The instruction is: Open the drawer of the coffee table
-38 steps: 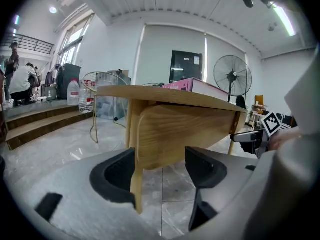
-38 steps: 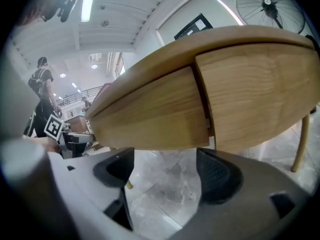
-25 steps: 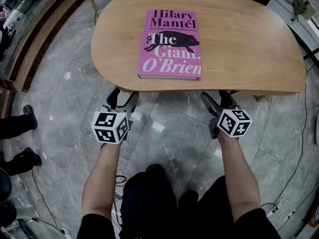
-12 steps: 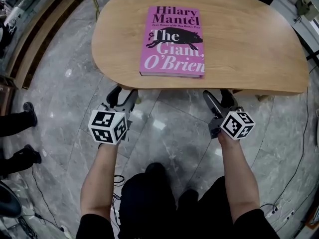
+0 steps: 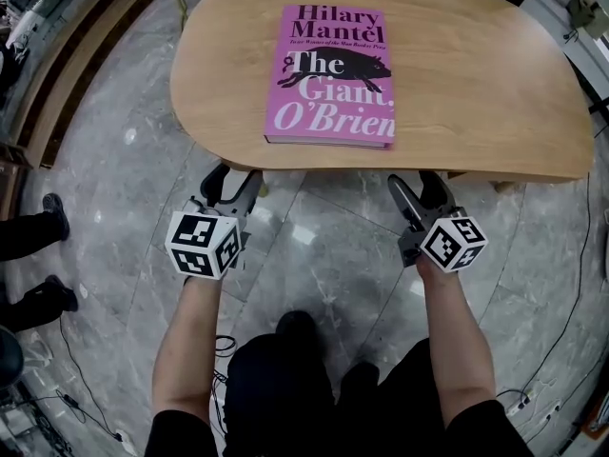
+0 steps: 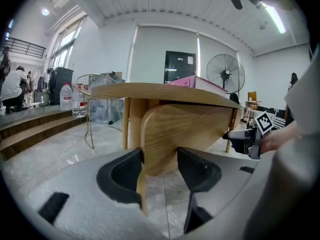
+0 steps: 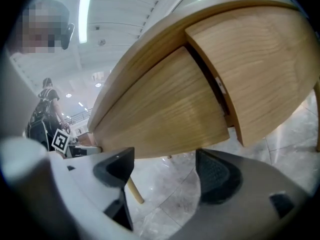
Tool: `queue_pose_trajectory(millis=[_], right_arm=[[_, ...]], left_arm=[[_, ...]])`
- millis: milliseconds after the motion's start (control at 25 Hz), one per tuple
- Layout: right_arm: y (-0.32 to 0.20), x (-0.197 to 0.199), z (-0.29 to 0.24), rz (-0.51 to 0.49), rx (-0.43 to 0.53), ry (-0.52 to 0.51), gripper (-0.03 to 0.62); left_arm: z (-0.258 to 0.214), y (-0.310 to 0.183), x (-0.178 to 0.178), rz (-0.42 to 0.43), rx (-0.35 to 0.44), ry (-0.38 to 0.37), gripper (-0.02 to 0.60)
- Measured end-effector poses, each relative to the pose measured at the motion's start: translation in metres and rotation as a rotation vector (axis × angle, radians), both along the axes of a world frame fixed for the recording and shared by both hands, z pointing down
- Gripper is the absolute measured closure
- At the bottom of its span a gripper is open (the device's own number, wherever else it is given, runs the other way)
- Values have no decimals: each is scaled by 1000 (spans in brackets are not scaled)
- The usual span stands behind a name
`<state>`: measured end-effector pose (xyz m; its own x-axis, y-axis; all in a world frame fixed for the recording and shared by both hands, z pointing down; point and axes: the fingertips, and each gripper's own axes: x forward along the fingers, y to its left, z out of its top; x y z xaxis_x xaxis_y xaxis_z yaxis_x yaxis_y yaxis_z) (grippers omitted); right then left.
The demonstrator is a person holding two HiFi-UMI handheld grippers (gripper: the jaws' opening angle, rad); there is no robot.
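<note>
The oval wooden coffee table (image 5: 476, 93) carries a pink book (image 5: 331, 74). Both grippers reach under its near rim. My left gripper (image 5: 231, 184) faces a rounded wooden drawer front (image 6: 185, 129). Its jaws have just been closing. The panel's lower end shows in the gap of the left gripper (image 6: 160, 159), and the pads do not visibly press on it. My right gripper (image 5: 419, 190) stands wide open. In its own view the right gripper (image 7: 165, 161) sits below a curved drawer panel (image 7: 165, 104), with nothing between the jaws. A dark seam (image 7: 217, 91) parts that panel from a second one (image 7: 260, 59).
Grey marble floor (image 5: 314, 246) lies below the grippers. A table leg (image 6: 132, 124) stands left of the drawer front. Someone's dark shoes (image 5: 52, 222) are at the far left, a low wooden step (image 5: 57, 84) beyond. A standing fan (image 6: 225, 74) and water bottles (image 6: 67, 96) are across the room.
The left jaws stand slightly closer together than a second ago. Both hands have kept their place at the table's near edge.
</note>
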<state>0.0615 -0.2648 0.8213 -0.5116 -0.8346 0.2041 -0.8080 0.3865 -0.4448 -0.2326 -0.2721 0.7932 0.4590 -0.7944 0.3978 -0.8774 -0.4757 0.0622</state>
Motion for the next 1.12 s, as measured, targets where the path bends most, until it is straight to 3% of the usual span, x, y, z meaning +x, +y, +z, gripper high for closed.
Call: queue_pose_trajectory(millis=[80, 200, 360, 600, 720, 760, 880, 960, 1120], right_arm=[[-2, 4, 1, 20, 13, -10, 228], [-3, 10, 1, 39, 40, -25, 286], [-2, 7, -2, 36, 52, -48, 287], [8, 4, -4, 12, 56, 12, 289], [15, -1, -16, -7, 117, 36, 341], [17, -7, -27, -24, 155, 40, 431], [16, -24, -46, -77, 194, 44, 412], [18, -23, -38, -84, 167, 44, 374], [22, -4, -10, -47, 78, 43, 324]], left_arm=[[2, 0, 2, 23, -4, 14, 351], [2, -3, 3, 52, 7, 2, 336], [1, -1, 1, 50, 15, -27, 350], [-5, 6, -2, 69, 26, -47, 370], [-4, 6, -1, 69, 29, -45, 369], [-3, 6, -1, 71, 30, -45, 368], [-2, 6, -3, 67, 41, -45, 374], [-1, 5, -4, 60, 51, -52, 385], [4, 4, 4, 73, 48, -70, 325]])
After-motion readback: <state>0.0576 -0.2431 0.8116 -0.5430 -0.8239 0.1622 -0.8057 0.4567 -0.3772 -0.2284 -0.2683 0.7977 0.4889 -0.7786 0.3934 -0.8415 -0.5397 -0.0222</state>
